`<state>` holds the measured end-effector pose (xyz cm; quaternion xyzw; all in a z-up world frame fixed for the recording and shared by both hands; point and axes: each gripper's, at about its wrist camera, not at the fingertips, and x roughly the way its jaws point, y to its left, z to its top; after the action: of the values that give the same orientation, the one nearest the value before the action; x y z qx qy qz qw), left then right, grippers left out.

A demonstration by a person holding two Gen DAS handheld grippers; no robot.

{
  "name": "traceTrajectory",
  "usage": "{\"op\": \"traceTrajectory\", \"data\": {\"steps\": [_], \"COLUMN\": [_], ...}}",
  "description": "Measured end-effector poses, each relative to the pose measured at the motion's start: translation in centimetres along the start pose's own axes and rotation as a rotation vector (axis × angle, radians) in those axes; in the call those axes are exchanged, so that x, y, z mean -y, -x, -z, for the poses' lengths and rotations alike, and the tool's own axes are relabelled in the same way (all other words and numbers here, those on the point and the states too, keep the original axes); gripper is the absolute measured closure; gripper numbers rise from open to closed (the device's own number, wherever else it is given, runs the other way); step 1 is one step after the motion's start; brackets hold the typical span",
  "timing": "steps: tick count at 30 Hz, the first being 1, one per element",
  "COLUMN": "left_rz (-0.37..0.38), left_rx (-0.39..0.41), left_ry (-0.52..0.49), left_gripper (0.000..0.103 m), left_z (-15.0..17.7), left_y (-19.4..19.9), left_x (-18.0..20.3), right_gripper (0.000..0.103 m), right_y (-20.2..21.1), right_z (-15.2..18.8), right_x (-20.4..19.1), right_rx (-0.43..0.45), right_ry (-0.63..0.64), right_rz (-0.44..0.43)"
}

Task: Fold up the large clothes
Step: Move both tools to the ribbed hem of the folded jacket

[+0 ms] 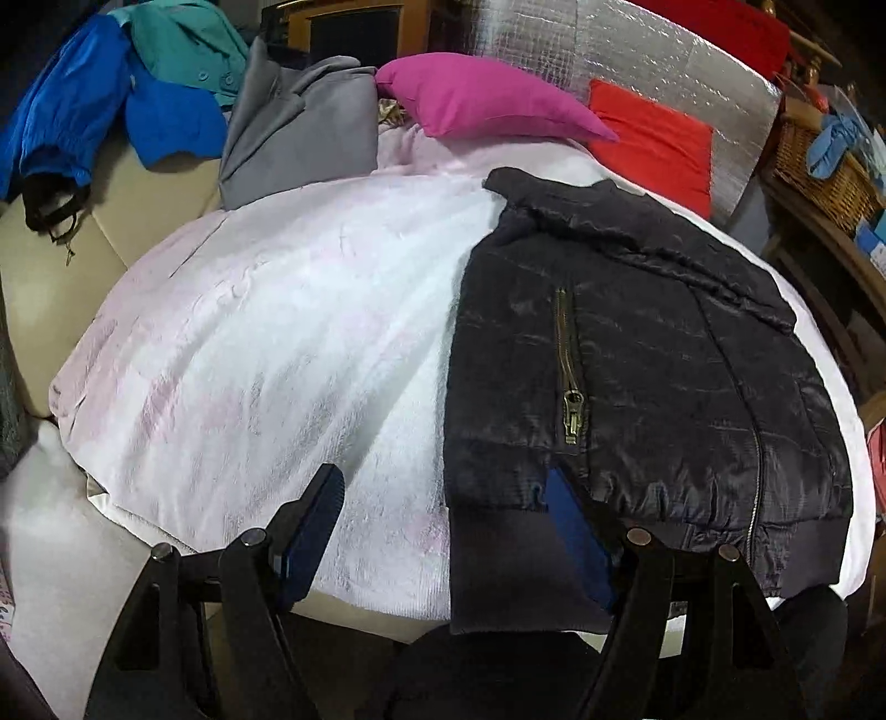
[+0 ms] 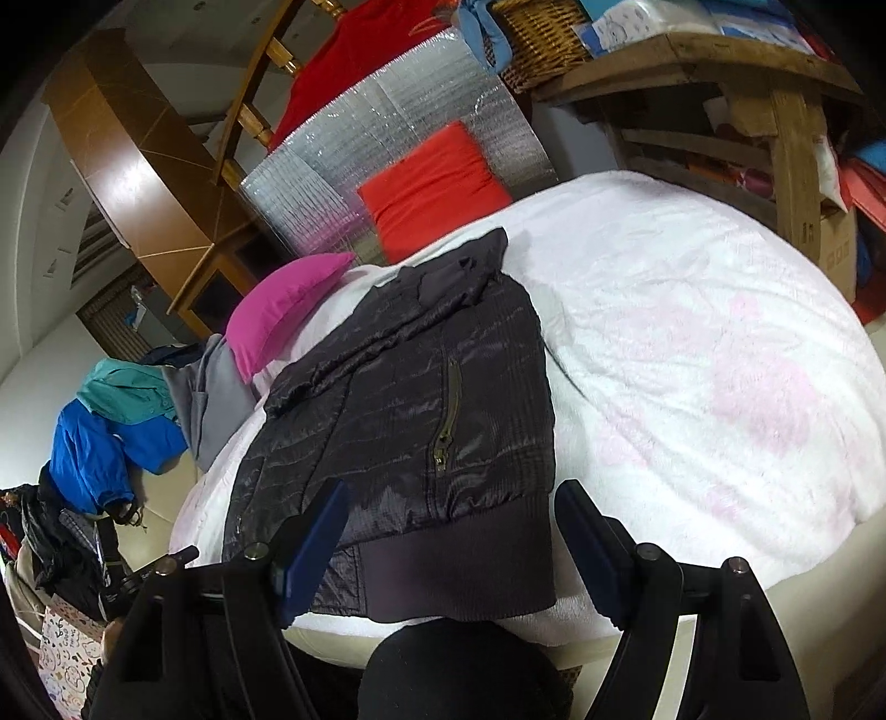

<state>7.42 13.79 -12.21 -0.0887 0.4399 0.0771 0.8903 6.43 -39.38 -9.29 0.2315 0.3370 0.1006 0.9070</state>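
Black puffer jacket (image 1: 637, 360) lies flat on the white fleece blanket (image 1: 277, 332) covering the bed, already narrowed, sleeves seemingly tucked in, collar toward the top of frame and ribbed hem (image 2: 454, 570) at the near edge, probably spread like that so the hem can be lifted and folded up toward the collar. In the left wrist view it fills the right half of the frame; in the right wrist view it sits centre-left. Left claw (image 1: 443, 493) is released, jaws spread wide, right-hand finger over the jacket's lower-left hem corner, the other finger over bare blanket; nothing clamped. Right claw (image 2: 454, 509) also released, jaws wide, straddling the hem, no pinch visible; whether any finger touches cloth cannot be told. Both look lined up on the hem corners for a two-point pickup, my read. Pink pillow (image 1: 487, 94) and red cushion (image 1: 653, 138) sit at the far end, out of the fold area. Pile of other clothes, blue jacket (image 1: 72, 111), teal garment (image 1: 183, 44), grey garment (image 1: 299, 127), waits at upper left, likely next in line. Hidden: sleeves not traceable, underside of the jacket unseen, near hem partly cut off by claw bodies and a dark rounded shape at bottom centre I can't identify. Shelf clutter at upper right too distorted to read.
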Motion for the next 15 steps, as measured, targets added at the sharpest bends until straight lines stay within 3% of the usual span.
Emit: {"op": "traceTrajectory", "data": {"steps": [11, 15], "left_rz": [-0.026, 0.024], "left_rx": [-0.039, -0.071], "left_ry": [-0.008, 0.037], "left_gripper": [0.027, 0.027], "left_z": [0.4, 0.6], "left_y": [-1.5, -2.3], "left_x": [0.1, -1.0], "right_gripper": [0.023, 0.023], "right_y": [-2.2, -3.2], "right_z": [1.2, 1.1], "right_x": [2.4, 3.3], "right_rx": [-0.06, -0.087], "right_ry": [-0.057, -0.074], "right_rz": [0.042, 0.066]}}
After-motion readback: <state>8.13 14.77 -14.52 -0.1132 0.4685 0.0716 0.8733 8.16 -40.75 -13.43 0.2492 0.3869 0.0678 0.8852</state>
